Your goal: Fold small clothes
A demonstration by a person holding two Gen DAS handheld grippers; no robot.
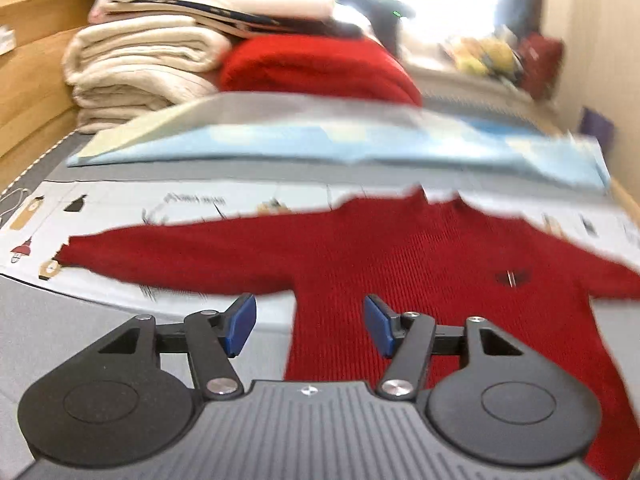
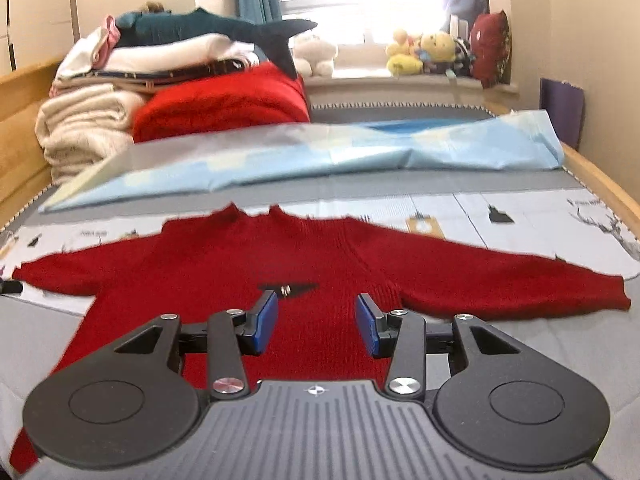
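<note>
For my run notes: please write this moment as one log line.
stage: before first fold | red knitted sweater: flat, sleeves spread | left tongs: open, empty | right tongs: open, empty

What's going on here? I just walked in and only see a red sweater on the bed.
A person holds two grippers above a small red sweater spread flat on the bed, sleeves out to both sides. The left gripper and right gripper are both open and hold nothing. No fold has been made yet. Folded blankets are stacked behind.
</note>
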